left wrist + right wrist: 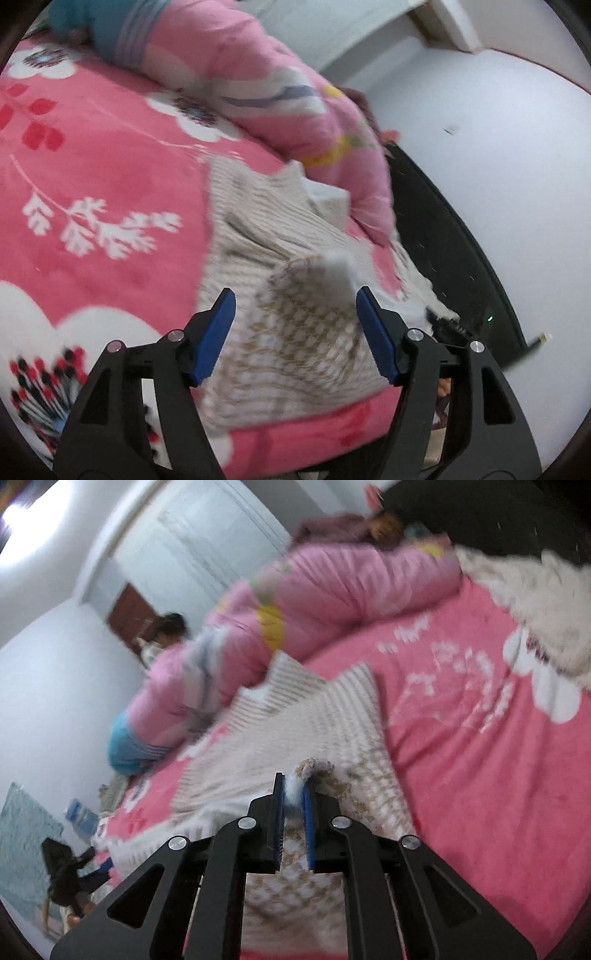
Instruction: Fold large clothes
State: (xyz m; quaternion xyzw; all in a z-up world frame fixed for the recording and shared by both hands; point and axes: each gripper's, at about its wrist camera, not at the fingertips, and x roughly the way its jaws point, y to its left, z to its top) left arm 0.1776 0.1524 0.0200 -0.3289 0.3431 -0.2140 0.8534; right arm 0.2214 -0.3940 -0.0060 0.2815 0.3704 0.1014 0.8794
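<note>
We see one cream knitted sweater [258,229] lying on a bed, spread over a pink floral bedspread [110,177] near the bed's edge. Its upper part is ribbed, while the part nearest us carries a tan and white woven pattern. A small pale tag or fold of fabric stands up from that patterned part in the left wrist view; it is blurred and we can read no writing on it. No brand, label or text is legible anywhere in either view.

Our left gripper [295,299] has its blue-padded fingers [218,332] spread wide, one on each side of the patterned knit, and the pads do not press on it. Our right gripper [293,786] has its jaws drawn close together, pinching a tuft of the sweater's [295,716] whitish edge between the blue pads.

Beyond the sweater lies one bunched pink quilt [266,85] with a blue end, and one fluffy white blanket [535,602] sits at the far corner in the right wrist view. On the floor we see a pale blue rug [26,842]. We make out no containers.
</note>
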